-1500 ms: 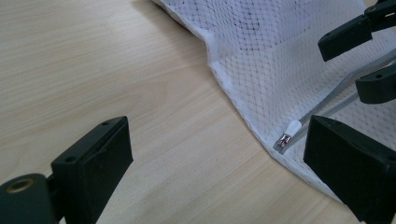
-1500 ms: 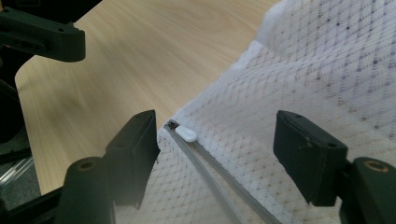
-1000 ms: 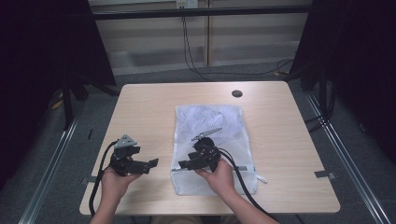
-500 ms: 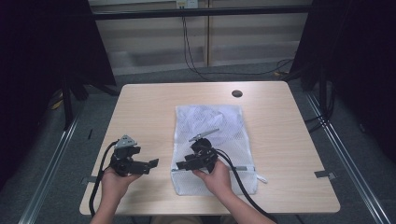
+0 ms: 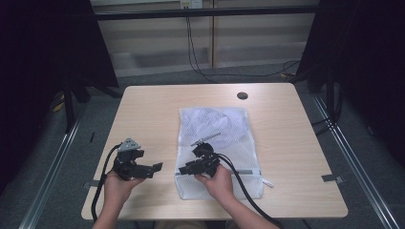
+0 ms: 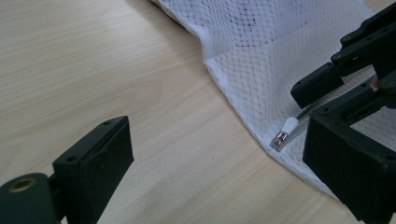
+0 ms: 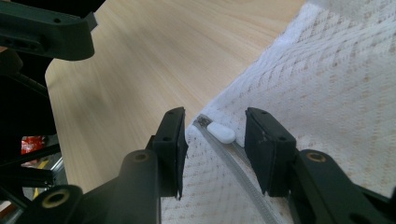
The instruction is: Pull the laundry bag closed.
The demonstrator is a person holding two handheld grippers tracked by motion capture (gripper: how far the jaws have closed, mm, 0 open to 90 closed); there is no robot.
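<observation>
A white mesh bag point(image 5: 217, 129) lies flat on the wooden table point(image 5: 153, 109). Its zipper runs along the near edge, with a white pull point(image 7: 221, 132) at the left corner, the same pull point(image 6: 288, 126) in the left gripper view. My right gripper point(image 5: 184, 171) reaches over that corner. Its jaws have just been closing and stand on either side of the pull without touching it, as the right gripper point(image 7: 217, 135) view shows. My left gripper point(image 5: 155, 168) is held just left of the bag, and the left gripper point(image 6: 219, 177) jaws stand wide open over bare wood.
A dark round cable hole point(image 5: 242, 95) sits in the table's far right part. Bare tabletop lies left and right of the bag. Black cables trail from both grippers toward the near edge. Metal rails run along the floor on both sides.
The right gripper has edged slightly toward the bag's near left corner. The left hand has stayed where it was.
</observation>
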